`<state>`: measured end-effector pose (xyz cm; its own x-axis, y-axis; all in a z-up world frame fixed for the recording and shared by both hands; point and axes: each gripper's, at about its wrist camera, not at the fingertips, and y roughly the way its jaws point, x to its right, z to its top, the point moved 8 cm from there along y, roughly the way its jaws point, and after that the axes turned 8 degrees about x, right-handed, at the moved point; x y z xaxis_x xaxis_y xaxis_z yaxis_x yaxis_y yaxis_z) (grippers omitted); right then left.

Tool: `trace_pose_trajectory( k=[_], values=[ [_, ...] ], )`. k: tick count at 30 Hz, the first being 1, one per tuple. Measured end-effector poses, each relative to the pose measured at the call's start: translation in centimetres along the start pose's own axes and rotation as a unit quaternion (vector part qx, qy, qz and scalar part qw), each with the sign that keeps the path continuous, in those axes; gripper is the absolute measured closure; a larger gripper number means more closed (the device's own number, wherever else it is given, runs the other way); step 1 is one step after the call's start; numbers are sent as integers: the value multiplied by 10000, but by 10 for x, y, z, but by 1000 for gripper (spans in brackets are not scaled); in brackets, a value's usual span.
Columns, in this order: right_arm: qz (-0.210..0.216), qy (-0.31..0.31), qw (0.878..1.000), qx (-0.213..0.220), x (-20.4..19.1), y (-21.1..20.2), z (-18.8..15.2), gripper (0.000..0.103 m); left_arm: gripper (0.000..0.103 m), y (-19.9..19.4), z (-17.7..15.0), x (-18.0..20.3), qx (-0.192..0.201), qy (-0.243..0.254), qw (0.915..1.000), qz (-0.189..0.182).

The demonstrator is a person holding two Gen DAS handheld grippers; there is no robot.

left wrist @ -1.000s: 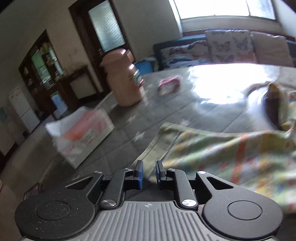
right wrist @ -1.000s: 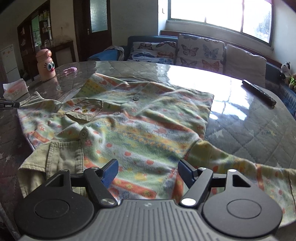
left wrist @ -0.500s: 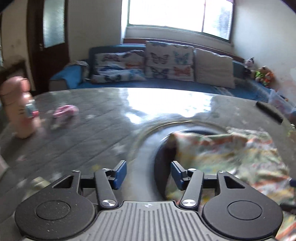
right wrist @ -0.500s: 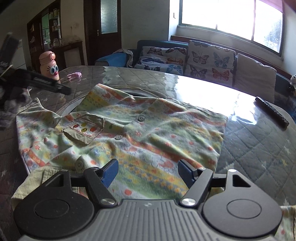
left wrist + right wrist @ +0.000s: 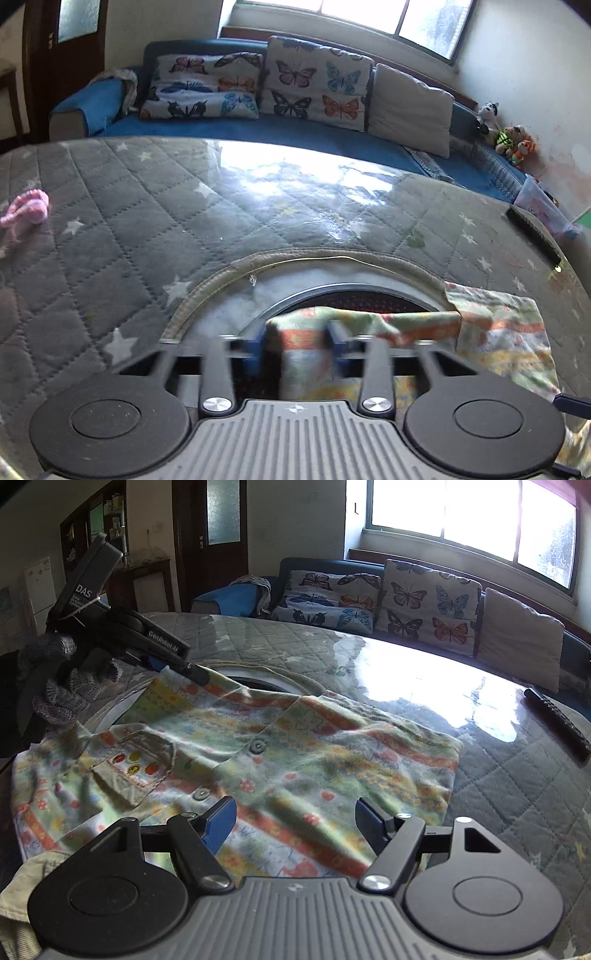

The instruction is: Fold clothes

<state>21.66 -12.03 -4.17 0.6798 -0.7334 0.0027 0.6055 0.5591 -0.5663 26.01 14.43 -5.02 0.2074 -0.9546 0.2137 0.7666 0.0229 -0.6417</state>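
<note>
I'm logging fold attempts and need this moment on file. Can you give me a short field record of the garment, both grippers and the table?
garment: patterned shirt, spread front-up, buttons and chest pocket showing
left gripper: fabric of the shirt's far edge between its fingers, blurred; grip unclear
right gripper: open, above the near hem
table: quilted grey cover under clear sheet
other items: black remote, pink toy
</note>
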Motion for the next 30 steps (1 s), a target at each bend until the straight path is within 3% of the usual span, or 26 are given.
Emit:
trace_pose_trajectory(
  k=[3,6,9,12,17,24,30],
  values=[
    [-30,26,10000,44,6,4,5,30,92,-6,2,6,189,58,9997,-141],
    [-91,118,9998,95,17,7,10,30,94,-32,-3,30,561,524,9958,-507],
    [-141,260,9995,140,29,9,15,30,94,-59,-8,54,930,987,9869,-871],
    [-231,358,9989,205,42,10,24,30,94,-83,-22,80,1171,1587,9723,-1254],
    [-491,559,9969,240,74,17,34,30,94,-93,-60,110,993,2492,9488,-1668],
    [-770,1317,9883,10,126,44,21,37,92,-91,-92,117,589,2885,9384,-1811],
    [-730,1622,9840,-14,141,58,18,39,88,-95,-115,119,338,3165,9276,-1953]
  ],
)
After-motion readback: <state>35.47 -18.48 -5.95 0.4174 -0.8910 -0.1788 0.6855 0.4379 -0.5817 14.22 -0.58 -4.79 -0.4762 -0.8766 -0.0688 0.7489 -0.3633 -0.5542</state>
